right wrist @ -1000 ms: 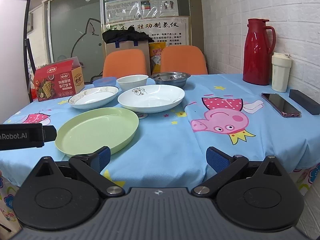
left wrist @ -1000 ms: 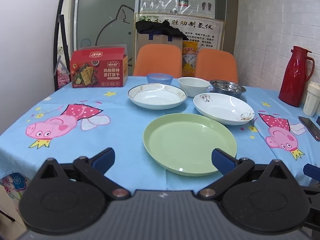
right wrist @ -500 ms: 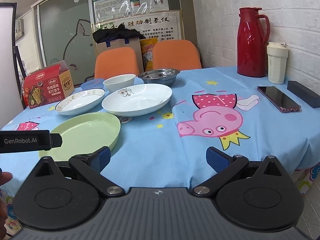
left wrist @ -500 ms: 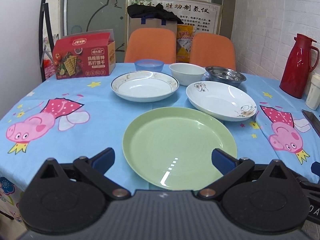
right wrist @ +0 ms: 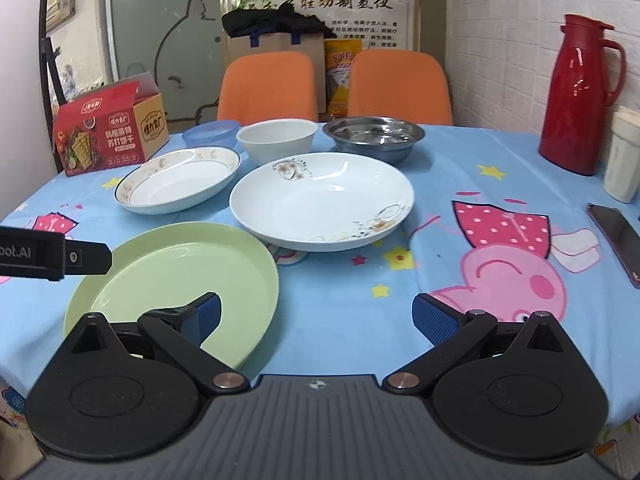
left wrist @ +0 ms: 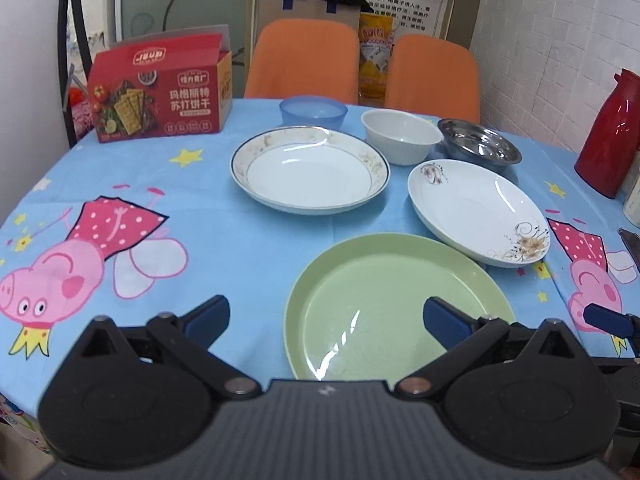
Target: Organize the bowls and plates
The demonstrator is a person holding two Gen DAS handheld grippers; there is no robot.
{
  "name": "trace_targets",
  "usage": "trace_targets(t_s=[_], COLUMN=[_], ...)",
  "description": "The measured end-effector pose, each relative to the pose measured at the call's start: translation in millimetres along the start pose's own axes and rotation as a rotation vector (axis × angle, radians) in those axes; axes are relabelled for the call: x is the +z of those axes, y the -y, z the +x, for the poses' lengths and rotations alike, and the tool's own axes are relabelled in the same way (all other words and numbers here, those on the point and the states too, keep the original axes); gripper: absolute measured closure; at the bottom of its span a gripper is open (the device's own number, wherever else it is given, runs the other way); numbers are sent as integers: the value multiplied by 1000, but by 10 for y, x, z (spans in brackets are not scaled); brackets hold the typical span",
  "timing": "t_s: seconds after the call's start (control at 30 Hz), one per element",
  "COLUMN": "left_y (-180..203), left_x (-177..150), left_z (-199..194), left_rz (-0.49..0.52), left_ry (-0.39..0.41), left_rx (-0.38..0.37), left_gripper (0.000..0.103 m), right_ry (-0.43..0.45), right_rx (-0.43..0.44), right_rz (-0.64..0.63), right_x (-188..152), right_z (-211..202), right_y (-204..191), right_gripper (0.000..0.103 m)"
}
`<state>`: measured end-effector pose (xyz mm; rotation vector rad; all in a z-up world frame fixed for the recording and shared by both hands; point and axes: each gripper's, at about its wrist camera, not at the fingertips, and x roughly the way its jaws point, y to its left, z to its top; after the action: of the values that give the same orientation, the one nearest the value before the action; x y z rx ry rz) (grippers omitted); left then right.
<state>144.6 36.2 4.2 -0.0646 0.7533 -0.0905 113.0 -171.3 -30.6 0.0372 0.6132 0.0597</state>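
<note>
Right gripper [right wrist: 316, 316] hangs over the near table edge, jaws spread wide, nothing between them. Its left finger sits in front of the green plate [right wrist: 180, 276]. Just beyond, the floral plate [right wrist: 322, 204], touching or nearly touching the green one. The gold-rimmed plate [right wrist: 178, 184] lies left of it. Behind: blue bowl [right wrist: 210, 133], white bowl [right wrist: 277, 140], steel bowl [right wrist: 374, 136]. The left gripper [right wrist: 56, 254] pokes in from the left, over the green plate's edge.

Green plate [left wrist: 384, 300], floral white plate [left wrist: 476, 208], pig-patterned blue tablecloth [left wrist: 208, 216].
</note>
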Motion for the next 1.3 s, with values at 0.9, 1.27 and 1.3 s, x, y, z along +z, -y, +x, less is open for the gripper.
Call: trace_targets(t_s=[0.9,1.27,1.3], left_y=[-15,-434,-522], left_x=[-16,70,75], left_z=[467,210,183], left_rz=[101,22,16], left_ry=[-132,-82,-75], left_rx=[-84,7,33], left_gripper=[50,51,51], right_ry=[-45,-3,1], right_rx=[162,163,184], right_rz=[-108,-106,-113], right_x=[-26,122,147], right_z=[356,270,293], right_y=[-344,-717,-793], right_gripper=[0,0,0])
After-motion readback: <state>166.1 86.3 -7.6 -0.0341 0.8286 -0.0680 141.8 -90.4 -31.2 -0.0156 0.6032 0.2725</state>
